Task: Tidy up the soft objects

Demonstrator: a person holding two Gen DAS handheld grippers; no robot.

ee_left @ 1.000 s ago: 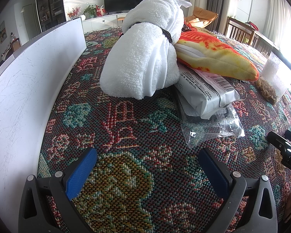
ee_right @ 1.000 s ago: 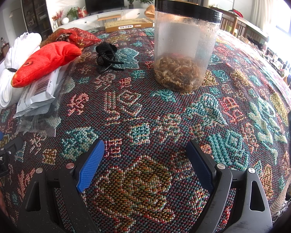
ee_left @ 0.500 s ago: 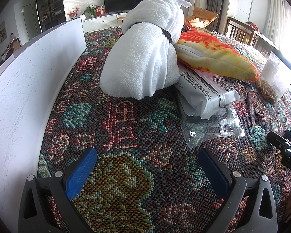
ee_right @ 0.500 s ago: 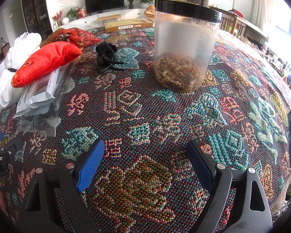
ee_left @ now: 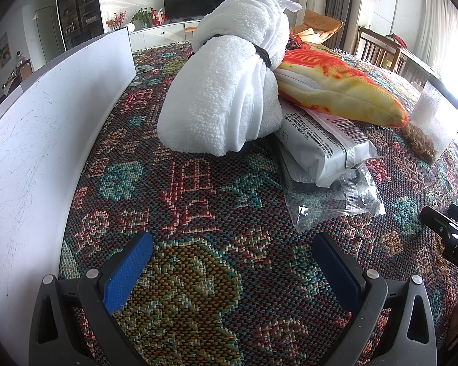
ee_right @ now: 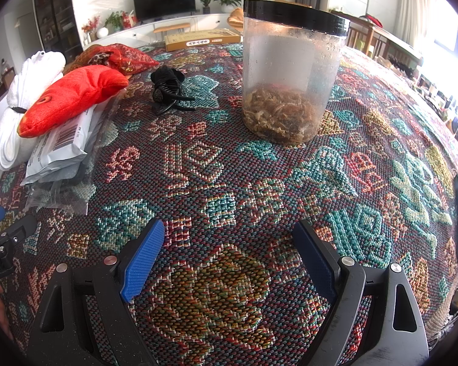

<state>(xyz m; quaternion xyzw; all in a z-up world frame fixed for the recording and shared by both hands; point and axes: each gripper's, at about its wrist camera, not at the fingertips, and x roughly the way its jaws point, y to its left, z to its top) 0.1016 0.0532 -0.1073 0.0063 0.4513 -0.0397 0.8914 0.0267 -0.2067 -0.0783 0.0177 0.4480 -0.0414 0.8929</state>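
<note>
We can read little. At the right edge of the left wrist view, the right gripper [ee_left: 452,238] carries white letters "DA", cut off by the frame. At the lower left edge of the right wrist view, the left gripper [ee_right: 3,244] shows "obotAI", its start cut off. The grey packet [ee_left: 323,143], centre right of the left wrist view, bears a barcode label and lines of printed characters too small for us to read. The yellow box [ee_right: 202,39], upper centre of the right wrist view, has a white label with illegible characters.
</note>
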